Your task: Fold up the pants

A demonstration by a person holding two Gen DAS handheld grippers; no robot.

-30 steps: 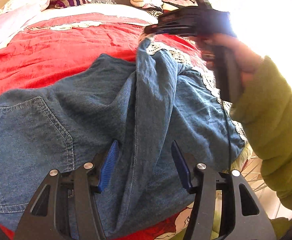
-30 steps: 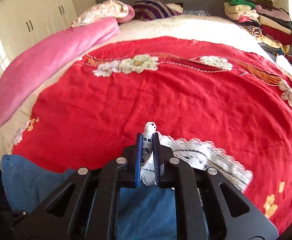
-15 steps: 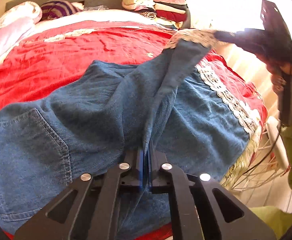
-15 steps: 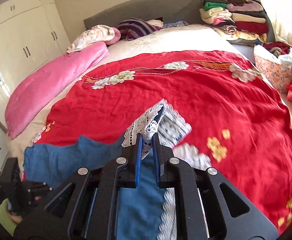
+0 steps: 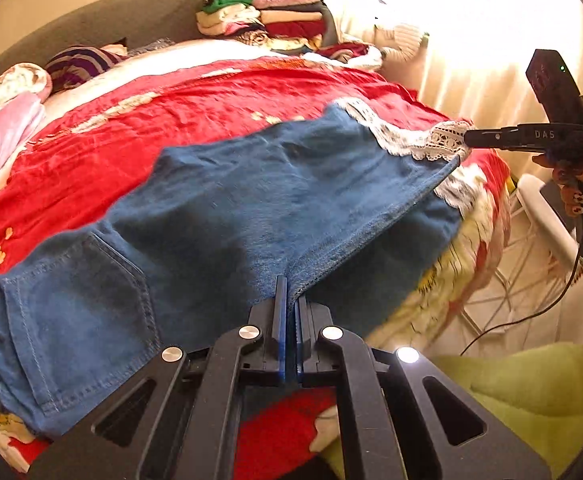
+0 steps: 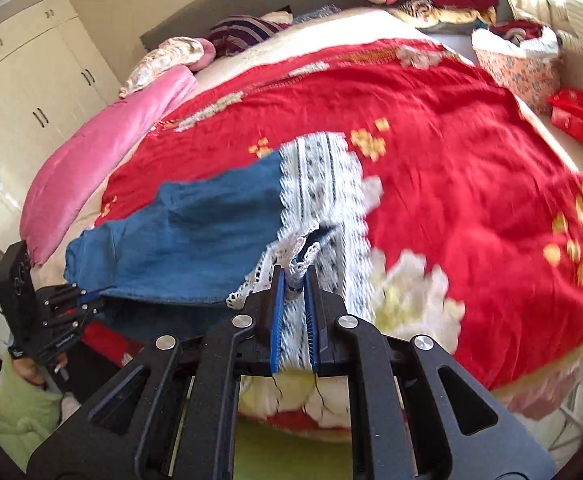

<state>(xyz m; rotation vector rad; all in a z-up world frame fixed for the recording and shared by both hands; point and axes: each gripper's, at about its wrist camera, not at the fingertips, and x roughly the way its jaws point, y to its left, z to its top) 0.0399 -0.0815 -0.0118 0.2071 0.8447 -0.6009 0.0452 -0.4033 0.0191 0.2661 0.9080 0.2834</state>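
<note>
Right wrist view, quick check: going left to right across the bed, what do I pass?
Pink quilt → blue pants → white lace hem → bare red bedspread → patterned basket past the bed's edge.

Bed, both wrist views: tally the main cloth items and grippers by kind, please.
Denim pants: 1
Red bedspread: 1
Pink blanket: 1
Striped pillow: 1
Grippers, jaws shut on the pants: 2, left gripper and right gripper
Total: 6
</note>
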